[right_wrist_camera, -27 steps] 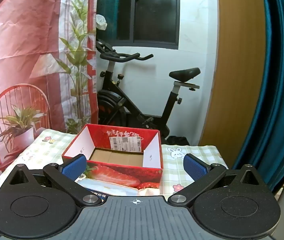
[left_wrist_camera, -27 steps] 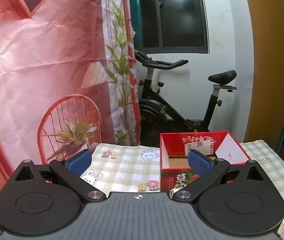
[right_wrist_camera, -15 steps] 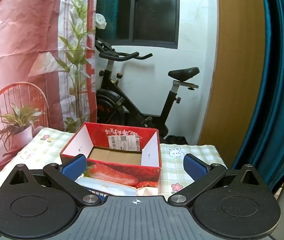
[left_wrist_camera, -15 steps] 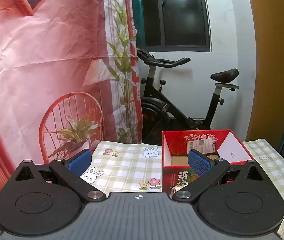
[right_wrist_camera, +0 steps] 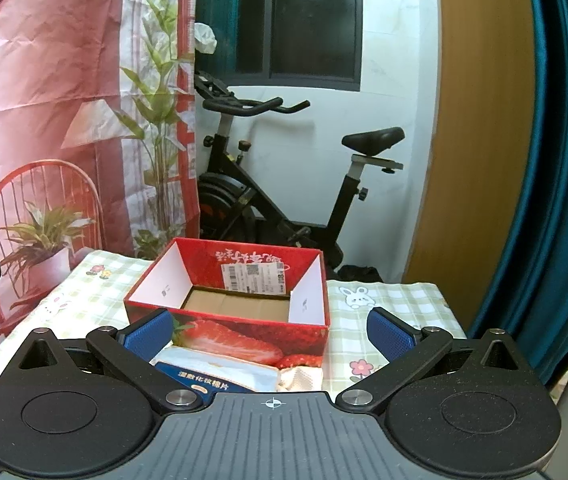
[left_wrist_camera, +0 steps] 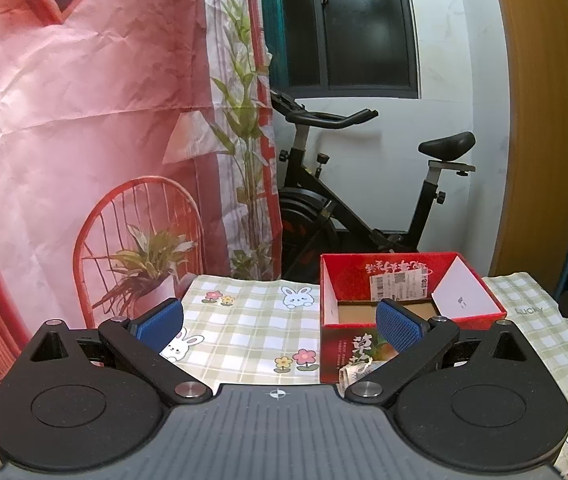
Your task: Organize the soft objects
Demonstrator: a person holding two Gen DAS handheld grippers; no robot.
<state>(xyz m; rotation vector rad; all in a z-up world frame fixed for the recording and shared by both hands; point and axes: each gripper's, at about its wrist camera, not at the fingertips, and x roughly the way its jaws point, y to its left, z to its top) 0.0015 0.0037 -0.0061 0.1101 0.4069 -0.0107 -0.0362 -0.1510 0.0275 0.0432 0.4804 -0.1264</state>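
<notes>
The soft pack of cotton pads (right_wrist_camera: 219,376) lies on the counter (left_wrist_camera: 243,320) just before the empty strawberry box (right_wrist_camera: 235,300), partly hidden. Right tool (right_wrist_camera: 271,332) and left tool (left_wrist_camera: 279,320) both gape, holding nothing. Best lower the right squarely, pinching gently.

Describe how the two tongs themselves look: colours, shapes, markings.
The left tongs and right tongs look alike: matte black linkage arms with silver pivot pins, round black side discs, textured blue pads at the tips, and a ribbed grey body with a small white crosshair. No cables or sleeves show.
</notes>
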